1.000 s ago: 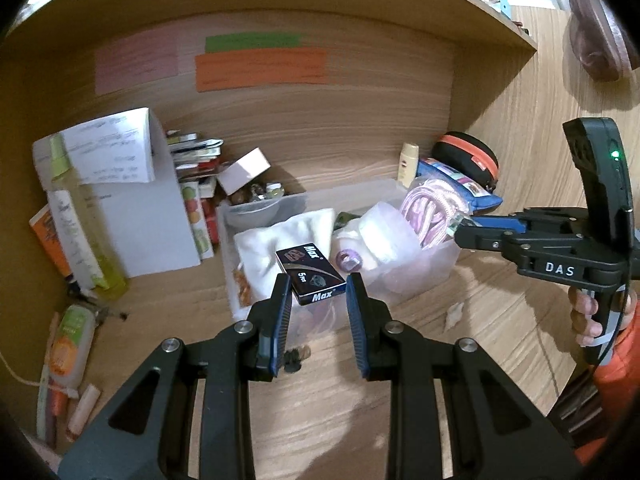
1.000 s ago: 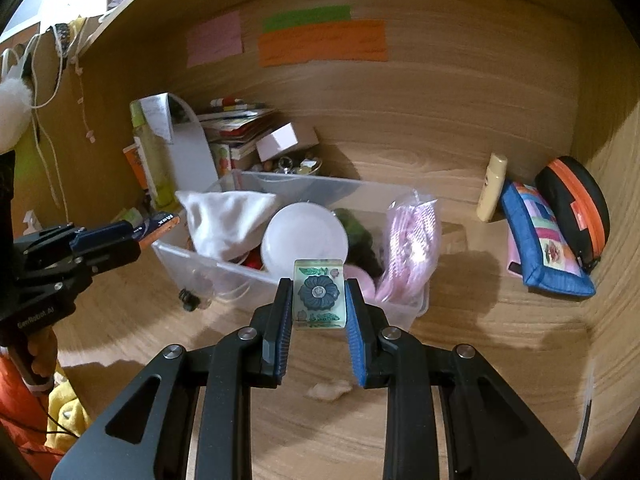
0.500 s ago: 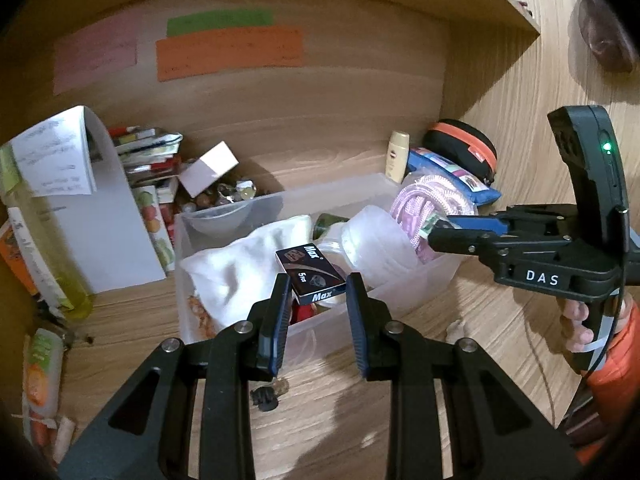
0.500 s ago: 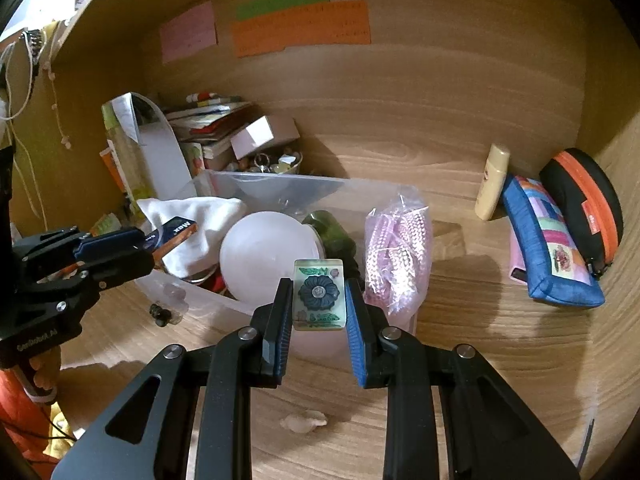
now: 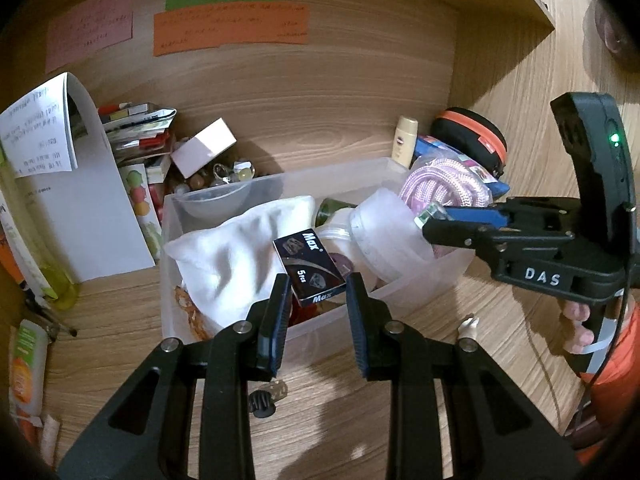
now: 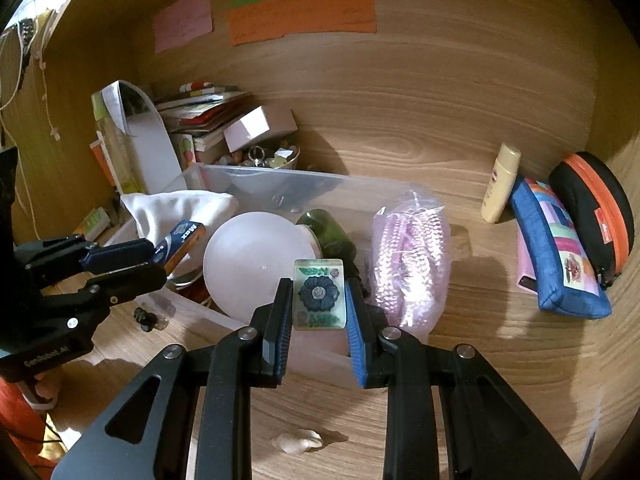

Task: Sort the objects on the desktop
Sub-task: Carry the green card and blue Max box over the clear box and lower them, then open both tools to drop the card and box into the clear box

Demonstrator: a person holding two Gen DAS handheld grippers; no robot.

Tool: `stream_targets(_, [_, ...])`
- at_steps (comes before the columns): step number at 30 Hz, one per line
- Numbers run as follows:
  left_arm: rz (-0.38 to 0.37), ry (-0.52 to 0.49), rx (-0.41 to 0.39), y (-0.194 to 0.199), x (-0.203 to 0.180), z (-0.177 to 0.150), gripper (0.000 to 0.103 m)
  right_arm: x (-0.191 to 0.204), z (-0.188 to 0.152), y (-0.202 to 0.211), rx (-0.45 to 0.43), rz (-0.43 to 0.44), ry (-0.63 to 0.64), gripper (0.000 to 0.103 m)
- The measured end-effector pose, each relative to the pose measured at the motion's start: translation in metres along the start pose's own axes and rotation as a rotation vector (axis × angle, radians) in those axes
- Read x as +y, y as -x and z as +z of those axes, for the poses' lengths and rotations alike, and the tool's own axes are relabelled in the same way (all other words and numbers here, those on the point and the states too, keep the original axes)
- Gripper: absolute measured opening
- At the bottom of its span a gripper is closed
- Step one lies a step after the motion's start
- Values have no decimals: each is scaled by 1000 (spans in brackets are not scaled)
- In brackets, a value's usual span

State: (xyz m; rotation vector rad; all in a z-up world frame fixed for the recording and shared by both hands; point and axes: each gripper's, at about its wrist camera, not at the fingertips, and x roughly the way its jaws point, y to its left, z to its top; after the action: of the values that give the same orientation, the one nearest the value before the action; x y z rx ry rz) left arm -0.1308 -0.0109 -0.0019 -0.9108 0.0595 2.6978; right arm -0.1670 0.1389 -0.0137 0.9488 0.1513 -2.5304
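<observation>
Both tongs tilt down over the clear bin (image 5: 408, 172) on the worktop (image 5: 400, 368). The left tongs (image 5: 316, 300) clamp a black box (image 5: 310, 266); the right tongs (image 6: 318, 300) clamp a green flower tile (image 6: 319, 294).

Bare desk (image 6: 500, 360) lies open right of the clear bin (image 6: 320, 184), which is crammed with a white cloth (image 5: 236, 248), a round lid (image 6: 256, 260) and a pink bag (image 6: 408, 256), while pouches (image 6: 560, 256) block the far right corner.
</observation>
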Motion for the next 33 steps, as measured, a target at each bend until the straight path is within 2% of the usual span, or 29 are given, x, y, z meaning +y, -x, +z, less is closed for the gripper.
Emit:
stream_targets(7, [2, 11, 5, 1, 0, 1, 29, 2, 0, -2, 10, -18, 8, 22])
stream_targets(10, [-3, 16, 12, 1, 1, 2, 30, 1, 0, 0, 14, -10, 2, 28])
stream_targets(17, [-14, 20, 7, 8, 1, 3, 31, 4, 1, 6, 6, -9, 1, 33])
stream_targets(20, [-18, 21, -8, 14, 1, 3, 43, 5, 0, 11, -2, -9, -1, 38])
stream_targets(25, [-12, 7, -45, 29, -3, 3, 48, 8, -3, 21, -13, -4, 4, 41])
stream_targets(27, [-5, 8, -62, 36, -4, 3, 56, 10, -4, 24, -16, -6, 4, 48])
stream_targets(29, [9, 5, -77, 42, -5, 2, 60, 12, -6, 29, -25, -8, 10, 50])
stream_targets(33, [25, 10, -98, 54, -2, -2, 60, 17, -10, 40, -38, -15, 35, 53])
